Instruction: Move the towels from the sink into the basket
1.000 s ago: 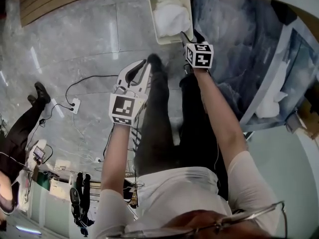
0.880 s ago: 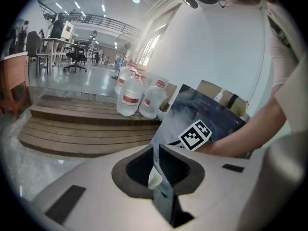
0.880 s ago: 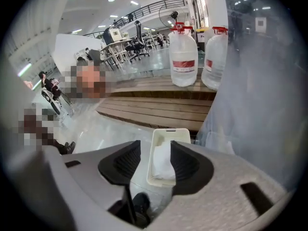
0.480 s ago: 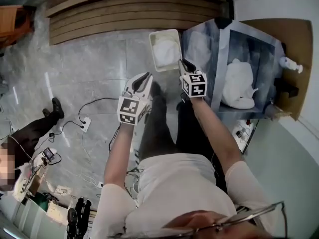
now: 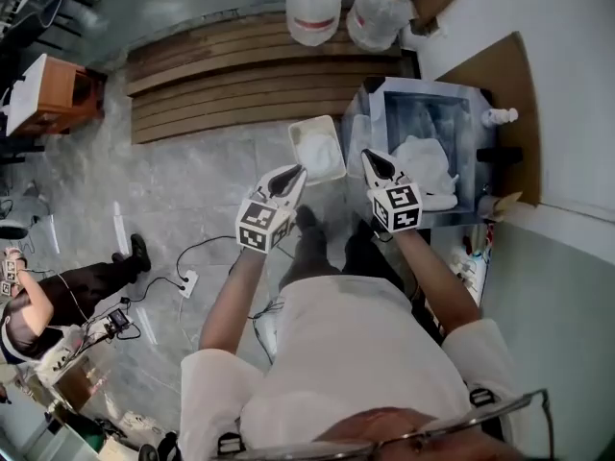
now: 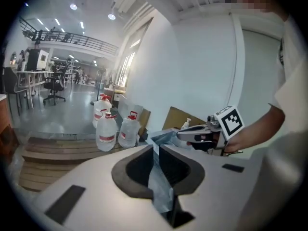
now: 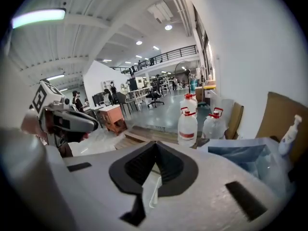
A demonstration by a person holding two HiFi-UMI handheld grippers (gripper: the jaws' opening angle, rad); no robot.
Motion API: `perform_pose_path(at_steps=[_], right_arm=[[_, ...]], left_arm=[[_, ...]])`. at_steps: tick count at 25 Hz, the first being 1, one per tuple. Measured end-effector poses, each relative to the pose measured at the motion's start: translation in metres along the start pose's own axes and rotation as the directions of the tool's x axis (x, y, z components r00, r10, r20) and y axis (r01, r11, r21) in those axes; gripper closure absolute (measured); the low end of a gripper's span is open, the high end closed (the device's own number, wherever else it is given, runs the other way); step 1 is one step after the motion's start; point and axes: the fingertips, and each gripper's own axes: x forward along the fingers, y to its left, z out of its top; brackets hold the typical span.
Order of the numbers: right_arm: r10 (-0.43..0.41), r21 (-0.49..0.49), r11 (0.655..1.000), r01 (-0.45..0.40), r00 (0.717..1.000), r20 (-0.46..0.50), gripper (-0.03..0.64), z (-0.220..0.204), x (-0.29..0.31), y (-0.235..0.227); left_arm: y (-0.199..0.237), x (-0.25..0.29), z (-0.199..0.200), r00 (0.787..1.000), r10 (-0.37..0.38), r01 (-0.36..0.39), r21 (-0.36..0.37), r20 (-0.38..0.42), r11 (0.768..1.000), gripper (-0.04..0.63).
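The person stands over a grey stone floor (image 5: 192, 181) with both tongs raised in front of the body, side by side and apart. The left tongs (image 5: 294, 172) are open by a narrow slot; the left gripper view shows the two dark pads parallel with a slim gap, and only the blue-grey sink beyond shows through it. They grip nothing. The right tongs (image 5: 371, 157) are closed: their pads have just been closing and now meet at the tip, with nothing between them.

The white basket (image 5: 296, 150) stands on the floor just beside the sink's left edge, beyond the left tongs in the head view. A white towel (image 5: 320, 150) lies in it. The sink (image 5: 434, 111) is a steel basin against the white wall (image 5: 567, 84), ahead of the right tongs. A second white towel (image 5: 425, 164) lies bunched in the near part of the basin, touching neither tongs.

A soap bottle (image 5: 498, 116) stands at the sink's far right edge, beside a brown board (image 5: 509, 80) that leans on the wall. Two big water jugs (image 5: 313, 8) with red caps stand beyond the sink, next to low wooden steps (image 5: 231, 75). Another person (image 5: 58, 296) is at the left edge of the head view, among cables on the floor.
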Motion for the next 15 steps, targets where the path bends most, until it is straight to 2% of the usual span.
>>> perform_pose_path(at_steps=[7, 11, 15], right_arm=[[-0.064, 0.004, 0.998, 0.064, 0.984, 0.167, 0.62, 0.075, -0.123, -0.034], [-0.123, 0.003, 0.992, 0.126, 0.964, 0.236, 0.62, 0.097, -0.18, -0.06], [-0.166, 0.009, 0.985, 0.171, 0.944, 0.286, 0.62, 0.108, -0.225, -0.08]], left_arm=[[-0.068, -0.026, 0.071, 0.992, -0.03, 0.028, 0.017, 0.125, 0.999, 0.558], [-0.094, -0.037, 0.095, 0.985, -0.042, 0.035, 0.046, 0.168, 0.998, 0.558], [-0.11, -0.045, 0.121, 0.974, -0.027, 0.005, 0.096, 0.226, 0.995, 0.558]])
